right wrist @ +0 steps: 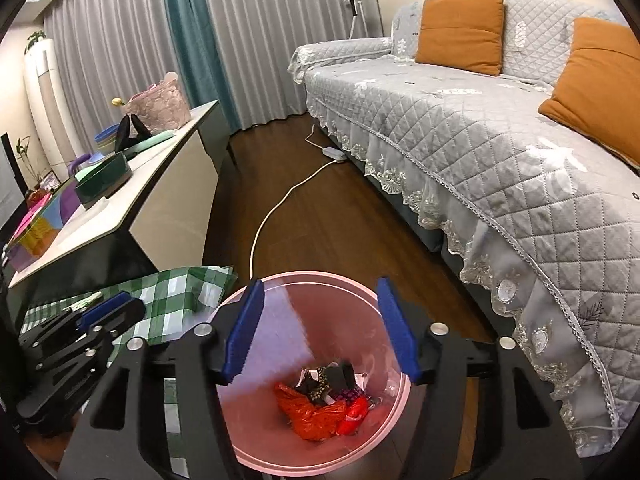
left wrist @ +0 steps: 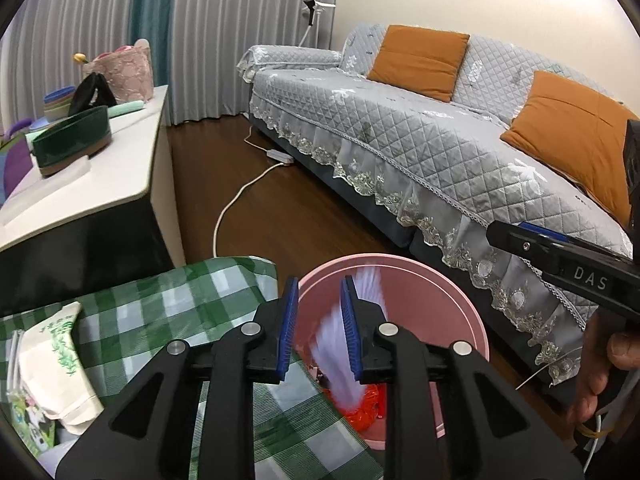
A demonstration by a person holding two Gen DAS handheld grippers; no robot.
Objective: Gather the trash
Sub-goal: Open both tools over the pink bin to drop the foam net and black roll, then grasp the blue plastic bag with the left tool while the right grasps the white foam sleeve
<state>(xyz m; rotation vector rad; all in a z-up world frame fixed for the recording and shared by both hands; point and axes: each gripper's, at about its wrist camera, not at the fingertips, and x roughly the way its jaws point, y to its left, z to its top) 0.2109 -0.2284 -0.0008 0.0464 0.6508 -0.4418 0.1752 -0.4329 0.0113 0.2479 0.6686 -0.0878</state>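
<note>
From the left wrist view, the left gripper hangs over the near rim of the pink bin, its jaws parted with a blurred white sheet in the gap; whether they touch it cannot be told. A green checked cloth lies to its left, the sofa to its right, bare wood floor ahead. From the right wrist view, the right gripper is spread wide and empty above the bin, where orange and red wrappers rest at the bottom; the floor runs ahead between table and sofa
</note>
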